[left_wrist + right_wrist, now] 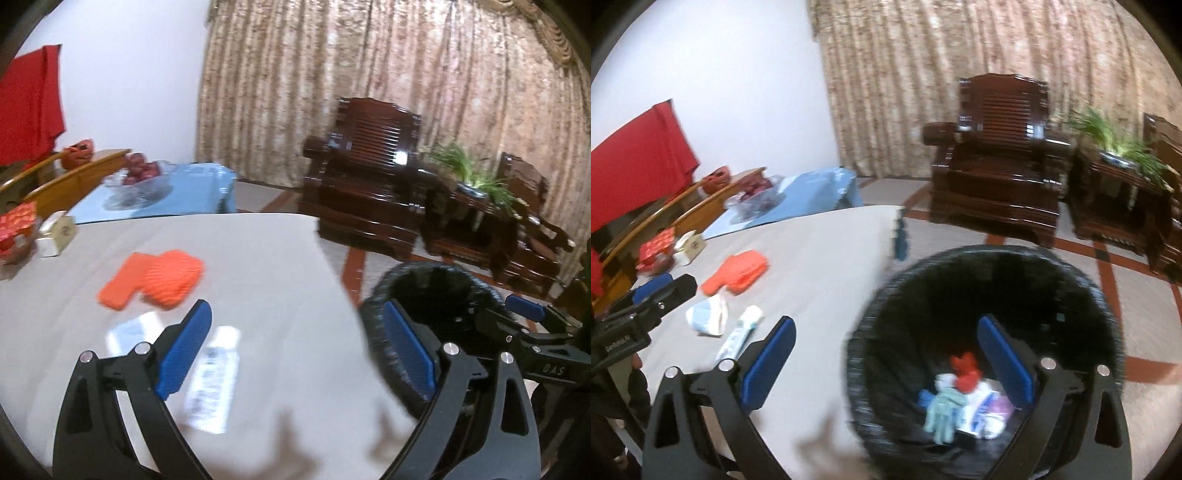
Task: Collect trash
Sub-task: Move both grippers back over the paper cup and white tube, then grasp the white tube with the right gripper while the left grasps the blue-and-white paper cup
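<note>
Two grippers hang above the scene, both with fingers spread wide and nothing between them. The right gripper (886,362) hovers over the mouth of the black-lined bin (1100,295), a position that suits dropping trash straight down. At the bin's bottom lie a pale green glove (940,411), a red scrap (966,369) and white wrappers (982,406), so part of the collecting looks done. The bin stands on the floor just beside the table's edge, probably so each carry from table to bin is short.

The left gripper (295,354) points over the grey table (258,251), with the white tube (214,376) nearest below it, likely its next pick. Just beyond lies a crumpled blue-and-white wrapper (707,317), then the orange ribbed item (159,280), all well apart from the bin. Whether the orange piece counts as trash I cannot tell.

Farther off, at the table's far corner, sit a small white box (57,232) and a red packet (16,225). Beyond stand a dark wooden armchair (993,173) and a curtain (960,55).
</note>
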